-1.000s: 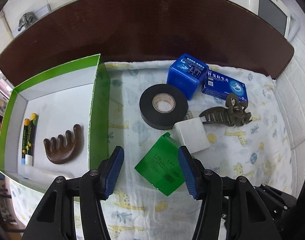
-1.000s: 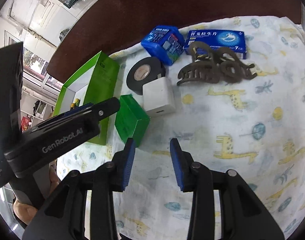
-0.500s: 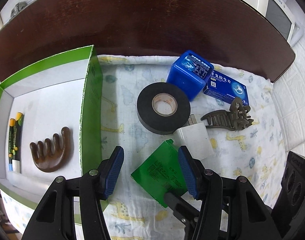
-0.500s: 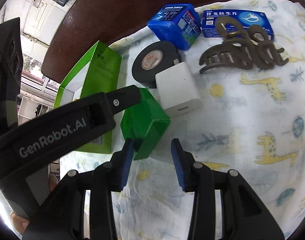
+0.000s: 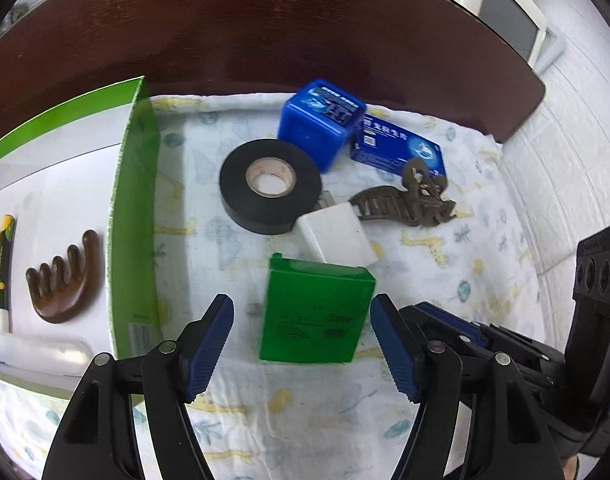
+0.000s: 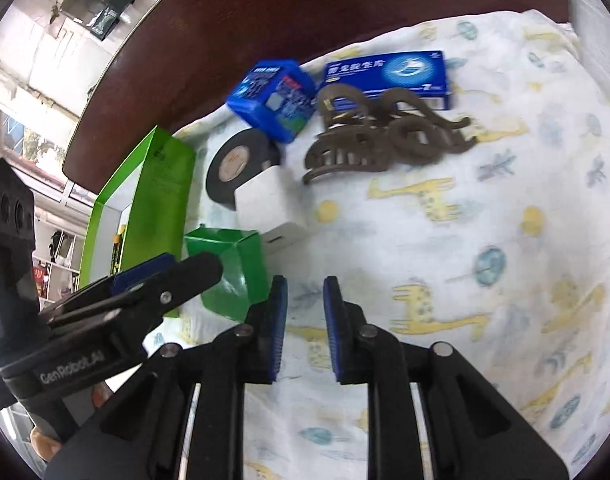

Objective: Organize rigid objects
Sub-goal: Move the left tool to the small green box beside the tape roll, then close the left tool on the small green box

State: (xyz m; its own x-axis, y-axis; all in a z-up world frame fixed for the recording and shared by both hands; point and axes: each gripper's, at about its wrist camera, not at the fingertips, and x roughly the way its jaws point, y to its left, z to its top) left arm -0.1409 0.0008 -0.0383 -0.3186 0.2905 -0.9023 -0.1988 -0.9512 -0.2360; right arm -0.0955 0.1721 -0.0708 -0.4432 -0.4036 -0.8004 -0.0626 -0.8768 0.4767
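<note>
left wrist view: left gripper jaws just widened, straddling the green box without touching; box's long axis runs away from the camera.
right wrist view: right gripper just narrowed, empty; green box up-left, probably nearer the left gripper.

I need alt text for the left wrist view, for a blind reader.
Open left tongs straddle a green box on a patterned cloth, pads not touching. Behind lie black tape and a white charger; a green tray stands left.
</note>
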